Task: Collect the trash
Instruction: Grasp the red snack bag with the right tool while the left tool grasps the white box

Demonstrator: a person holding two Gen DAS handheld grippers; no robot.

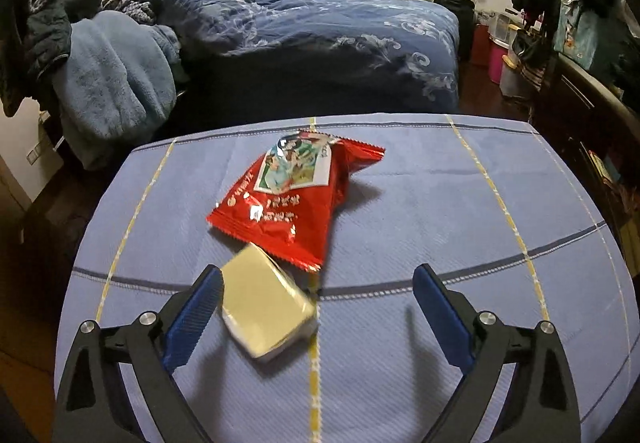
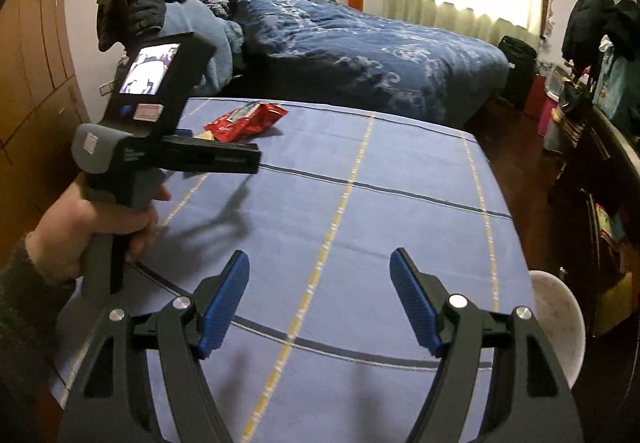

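My left gripper point(image 1: 318, 283) is spread wide over the blue checked tablecloth point(image 1: 440, 211), gripping nothing. A pale boxy packet point(image 1: 266, 307), blurred, lies between the fingers, right against the left blue pad point(image 1: 196, 307) and well clear of the other. Just beyond it sits the red snack bag point(image 1: 296, 199), its near edge touching or overlapping the packet. My right gripper point(image 2: 320, 291) hangs open too, over bare cloth, nothing in it, the bag point(image 2: 248, 119) far off ahead-left.
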